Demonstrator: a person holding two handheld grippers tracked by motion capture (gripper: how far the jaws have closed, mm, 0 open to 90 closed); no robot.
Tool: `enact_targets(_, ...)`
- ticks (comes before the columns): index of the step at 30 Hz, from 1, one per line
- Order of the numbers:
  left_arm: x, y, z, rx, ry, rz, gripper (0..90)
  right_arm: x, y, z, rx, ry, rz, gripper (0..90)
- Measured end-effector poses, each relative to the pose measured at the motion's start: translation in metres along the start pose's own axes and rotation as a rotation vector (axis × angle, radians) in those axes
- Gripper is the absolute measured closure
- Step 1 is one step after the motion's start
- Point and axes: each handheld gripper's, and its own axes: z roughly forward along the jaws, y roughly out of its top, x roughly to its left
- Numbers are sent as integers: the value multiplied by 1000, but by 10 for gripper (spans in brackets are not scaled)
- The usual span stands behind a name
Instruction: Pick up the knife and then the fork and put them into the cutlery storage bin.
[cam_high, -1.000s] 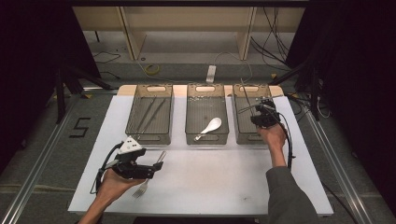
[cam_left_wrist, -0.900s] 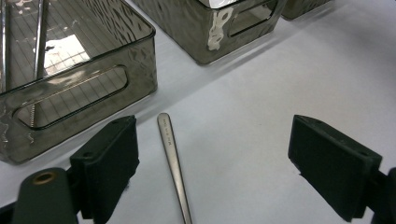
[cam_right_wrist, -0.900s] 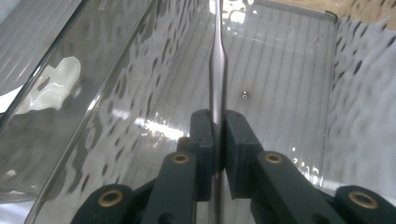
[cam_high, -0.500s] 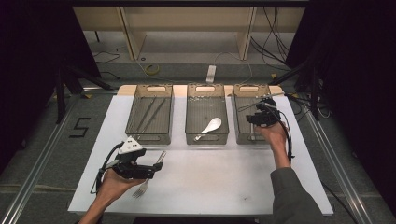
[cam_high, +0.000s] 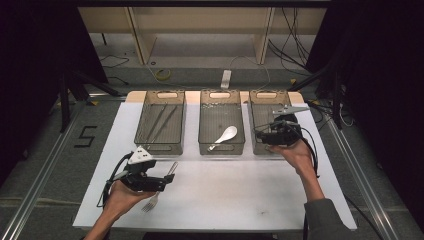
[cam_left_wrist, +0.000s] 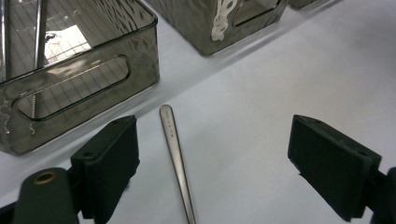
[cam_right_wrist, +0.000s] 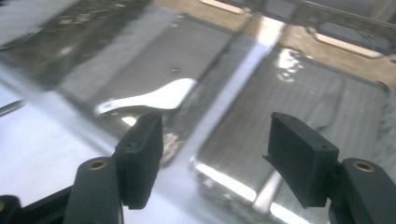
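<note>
The left gripper (cam_left_wrist: 212, 168) stands with its jaws wide, the fork (cam_left_wrist: 176, 161) lying flat on the worktop (cam_high: 240, 195) between them, nearer one jaw, its handle pointing ahead toward the left bin (cam_left_wrist: 84, 79). To grip it well, centre the handle between the jaws, settle low and close squarely across it. The right gripper (cam_right_wrist: 215, 154) has just been opening its jaws, nothing between them, over the right bin (cam_right_wrist: 327, 112), the white spoon (cam_right_wrist: 154, 98) ahead in the middle bin (cam_high: 222, 122)

Fork handle (cam_left_wrist: 176, 161) on white table (cam_left_wrist: 289, 70) between wide-apart jaws, smoky bin (cam_left_wrist: 79, 70) beyond.
</note>
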Motion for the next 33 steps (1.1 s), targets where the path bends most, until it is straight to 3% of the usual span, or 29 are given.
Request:
enact_targets(3, -1, 0, 2, 37, 10, 9, 164, 10, -9, -9, -14, 24, -31, 325)
enact_targets(6, -1, 0, 5, 80, 20, 14, 169, 15, -20, -18, -36, 68, -24, 320)
enact_targets(14, 1, 0, 7, 131, 35, 5, 188, 29, -53, -37, -95, 118, -17, 295)
enact_targets(20, 0, 0, 12, 198, 56, 8, 214, 36, -74, -41, -90, 149, -8, 288)
enact_targets(27, 1, -2, 19, 292, 77, 32, 341, 47, -85, -40, -62, 162, -35, 288)
enact_targets(33, 2, -3, 27, 383, 67, 38, 471, 55, -91, -40, -40, 170, -55, 290)
